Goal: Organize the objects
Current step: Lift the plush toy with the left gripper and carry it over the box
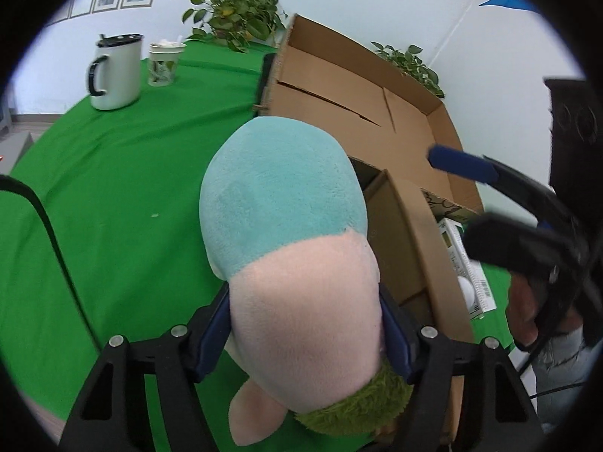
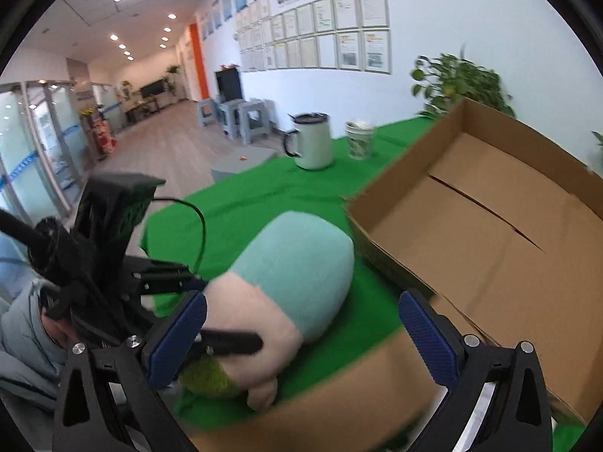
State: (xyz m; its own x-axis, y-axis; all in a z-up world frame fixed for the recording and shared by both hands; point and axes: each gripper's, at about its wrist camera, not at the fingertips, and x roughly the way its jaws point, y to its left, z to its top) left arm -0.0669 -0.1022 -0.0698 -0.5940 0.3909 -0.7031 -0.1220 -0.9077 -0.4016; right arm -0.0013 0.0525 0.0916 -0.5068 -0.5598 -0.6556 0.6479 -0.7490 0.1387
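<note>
My left gripper (image 1: 305, 324) is clamped on the plush toy (image 1: 286, 203), blue pads pressing its pink middle from both sides; its teal end points to twelve o'clock, over the green cloth (image 1: 113, 188), just beside the cardboard box (image 1: 339, 90) at one o'clock. My right gripper (image 2: 305, 335) stands wide apart, holding nothing. A small white carton (image 1: 471, 278) at three o'clock carries a barcode; its print is too small to read, as are the wall posters (image 2: 339, 34).
</note>
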